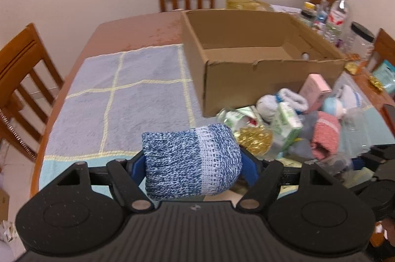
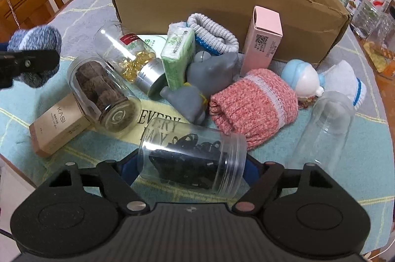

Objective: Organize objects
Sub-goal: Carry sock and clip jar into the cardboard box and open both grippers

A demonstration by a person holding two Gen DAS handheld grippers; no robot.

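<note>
Left gripper (image 1: pixel 192 168) closed on the blue-and-white knitted sock bundle (image 1: pixel 191 160), blue pads pressed into both flanks, bundle lifted over the checked cloth (image 1: pixel 111 94) on the table; soft, light, compressible, so a grip across the fat middle should hold without slip, and it bulges rather than resists. Right gripper (image 2: pixel 191 170) has a clear jar of black small parts (image 2: pixel 192 160) lying on its side between the jaws, which stand about jar-wide; cannot tell whether the pads actually bear on it, so treat as not yet gripped. Jar looks like thin smooth plastic, rigid but slick and round, likely to roll; best taken across the body near the threaded mouth, contents loose and may shift. Just beyond: jar of dark brown chunks (image 2: pixel 101 94) on its side, jar of golden capsules (image 2: pixel 128 57) with silver lid, empty clear jar (image 2: pixel 325 123) at right, tan carton (image 2: pixel 56 126) at left. Mid pile: pink knitted sock bundle (image 2: pixel 254 101), grey rubbery toy (image 2: pixel 205 79), green tissue pack (image 2: pixel 177 54), pink carton (image 2: pixel 264 37), pale blue figurine (image 2: pixel 301 79), probably brittle. Farthest, the open cardboard box (image 1: pixel 246 74), rim torn, nearly bare inside apart from one small item low in a far corner; judged the destination, with plenty of room
</note>
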